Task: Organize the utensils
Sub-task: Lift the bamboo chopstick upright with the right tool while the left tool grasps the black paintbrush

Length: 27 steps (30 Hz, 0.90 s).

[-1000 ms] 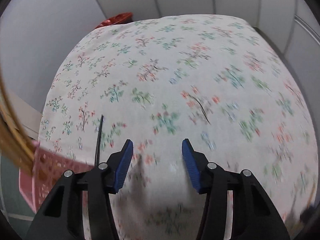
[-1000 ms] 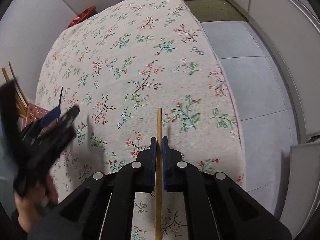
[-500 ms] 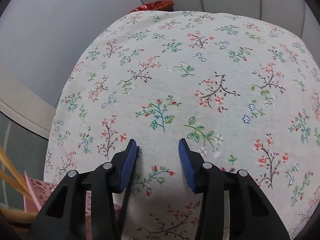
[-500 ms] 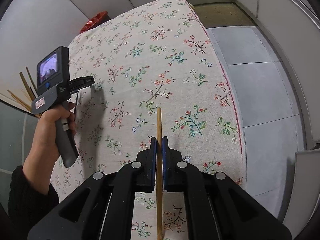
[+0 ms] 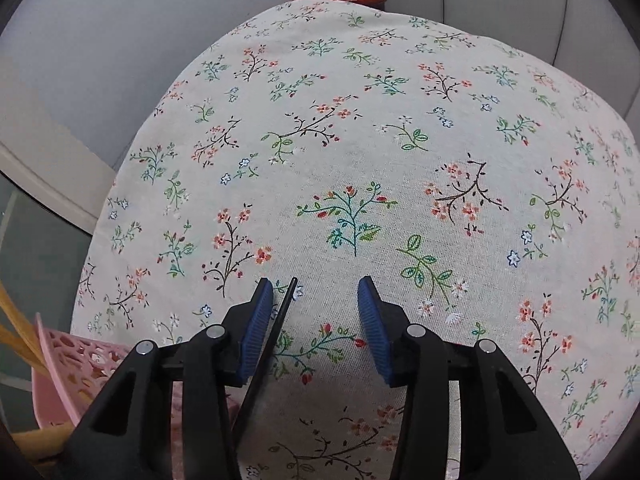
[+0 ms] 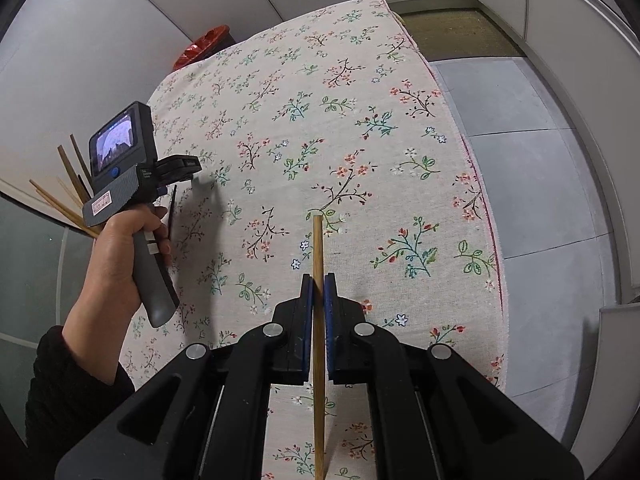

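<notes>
A: Right wrist view, foreground: the right claw [image 6: 319, 292] is clamped on a light wooden chopstick [image 6: 318, 320], which runs straight up between the blue pads [image 6: 307, 320]. Its tip stands clear beyond them, over the flowered cloth [image 6: 360, 140] that covers the counter.

B: And the left wrist view, from the near edge?

A: The left claw [image 5: 316, 294] stands partly apart, with nothing pressed between its blue pads [image 5: 370, 332]. A thin dark chopstick [image 5: 268, 352] lies slanted just inside the left pad; whether it touches that pad cannot be told. Its lower end runs down behind the black finger.

B: What sits at the lower left of that view?

A: A pink perforated basket [image 5: 68, 364] at the counter's near left edge, with pale wooden sticks [image 5: 18, 332] leaning out of it.

B: Farther off in the right wrist view?

A: To the left, a hand [image 6: 120, 256] in a dark sleeve [image 6: 60, 392] grips the grey handle of the other tool, whose small screen [image 6: 112, 144] faces the camera. The dark chopstick appears just right of that hand, its tip up. More brown sticks [image 6: 70, 188] fan out behind the tool.

B: And at the far end?

A: A red object [image 6: 204, 46] shows beyond the counter's far left corner. Grey floor tiles [image 6: 532, 200] lie to the right.
</notes>
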Available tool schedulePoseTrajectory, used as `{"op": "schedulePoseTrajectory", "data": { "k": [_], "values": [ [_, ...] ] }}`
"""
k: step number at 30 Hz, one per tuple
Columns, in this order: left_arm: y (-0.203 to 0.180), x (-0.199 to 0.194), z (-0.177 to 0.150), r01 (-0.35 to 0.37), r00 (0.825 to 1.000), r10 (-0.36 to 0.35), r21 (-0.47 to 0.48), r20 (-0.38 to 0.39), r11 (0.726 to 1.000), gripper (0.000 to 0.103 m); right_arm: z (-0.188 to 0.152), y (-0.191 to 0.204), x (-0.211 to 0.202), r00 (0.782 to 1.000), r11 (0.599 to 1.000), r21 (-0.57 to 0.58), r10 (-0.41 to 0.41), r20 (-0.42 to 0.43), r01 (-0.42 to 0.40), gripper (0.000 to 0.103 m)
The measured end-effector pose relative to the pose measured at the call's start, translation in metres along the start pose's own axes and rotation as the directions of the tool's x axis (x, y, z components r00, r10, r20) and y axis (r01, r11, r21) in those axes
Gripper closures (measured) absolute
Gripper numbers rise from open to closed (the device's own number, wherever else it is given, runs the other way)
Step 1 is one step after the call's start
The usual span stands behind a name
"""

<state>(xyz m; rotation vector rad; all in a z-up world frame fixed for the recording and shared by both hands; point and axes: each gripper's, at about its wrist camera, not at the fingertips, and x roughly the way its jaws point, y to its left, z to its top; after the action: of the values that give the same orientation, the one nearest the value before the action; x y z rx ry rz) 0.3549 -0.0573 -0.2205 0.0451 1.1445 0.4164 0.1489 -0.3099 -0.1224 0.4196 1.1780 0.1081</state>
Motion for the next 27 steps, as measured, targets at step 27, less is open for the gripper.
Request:
{"op": "schedulePoseTrajectory", "data": {
  "k": [27],
  "values": [
    [-0.015, -0.054, -0.063, 0.156, 0.986, -0.163, 0.128, 0.045, 0.979, 0.046, 0.006, -0.005, -0.010, 0.999, 0.999, 0.034, 0.024, 0.035, -0.025, 0.098]
  ]
}}
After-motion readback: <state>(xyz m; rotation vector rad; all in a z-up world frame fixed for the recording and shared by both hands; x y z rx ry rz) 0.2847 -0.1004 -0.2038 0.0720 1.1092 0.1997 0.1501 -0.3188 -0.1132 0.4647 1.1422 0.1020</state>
